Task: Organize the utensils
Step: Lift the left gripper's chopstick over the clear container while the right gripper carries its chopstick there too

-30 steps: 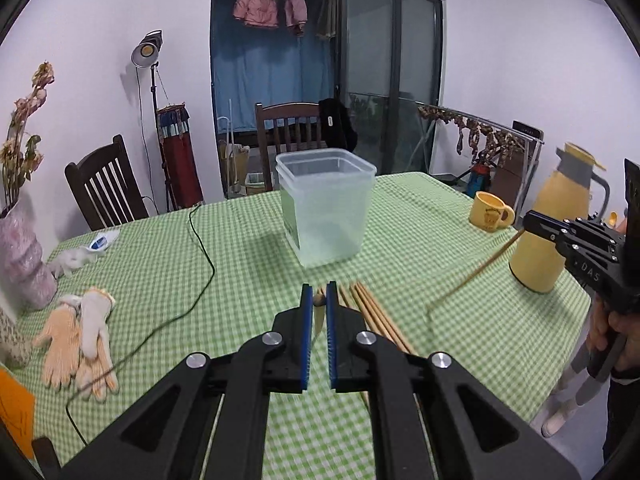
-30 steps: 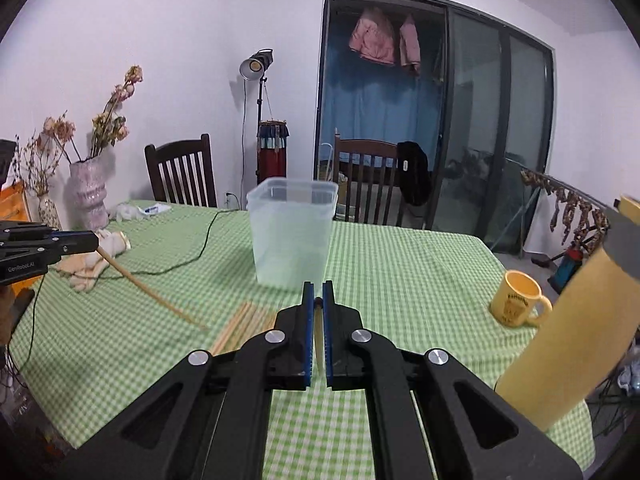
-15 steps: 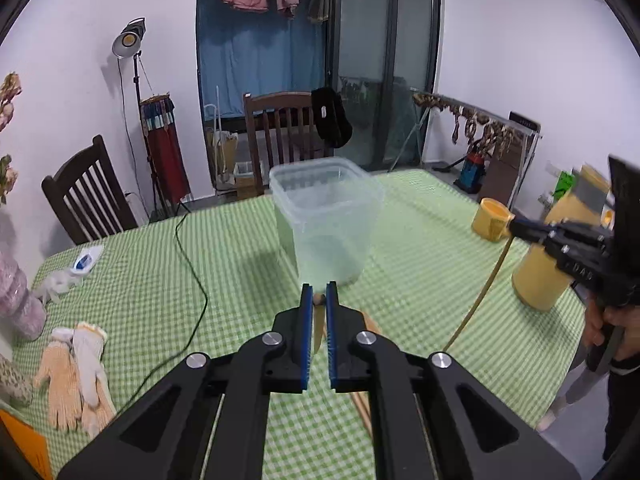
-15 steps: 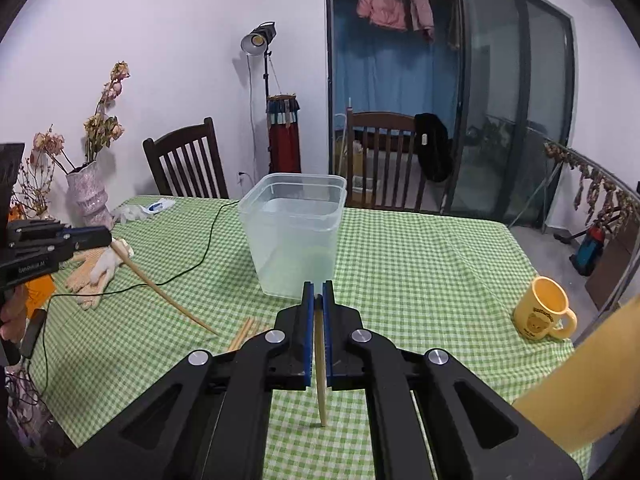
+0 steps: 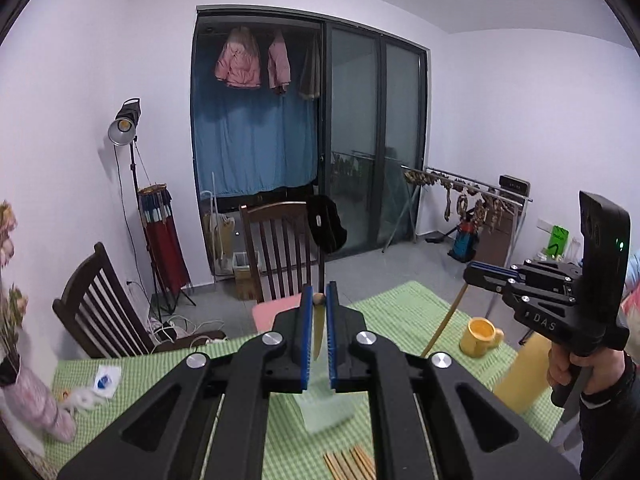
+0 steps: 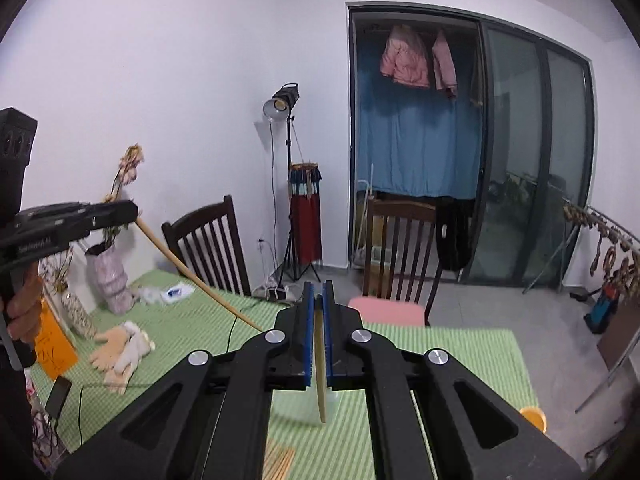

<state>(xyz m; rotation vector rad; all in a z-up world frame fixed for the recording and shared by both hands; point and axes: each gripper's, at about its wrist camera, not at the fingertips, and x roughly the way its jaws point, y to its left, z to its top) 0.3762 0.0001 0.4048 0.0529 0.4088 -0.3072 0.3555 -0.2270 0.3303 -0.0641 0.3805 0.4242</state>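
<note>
**Left wrist view.** While hanging high over the checked table, gripped the left chopstick in the left claw, blue pads pressed on the thick end. Showed the clear tub on the table below, mostly hidden behind the claw. Showed loose chopsticks lying flat at the near edge. Caught the right claw off to the right, pinched on the right chopstick, which slanted down beside the yellow mug. Read "DAS" in pale letters on that claw's body.

**Right wrist view.** Found the right claw closed on the right chopstick, tip hanging in front of the tub. Saw the left claw at far left, shut on its own stick, point angled down toward the table. Could not read the small white print on that claw, nor the scrawl on the orange card.

Looked like the carrying step: one stick per claw, neither yet in the tub. Called next for bringing each tip over the tub's mouth, tilting near upright, then parting the pads, taking care not to cross sticks or nudge the light tub.
</note>
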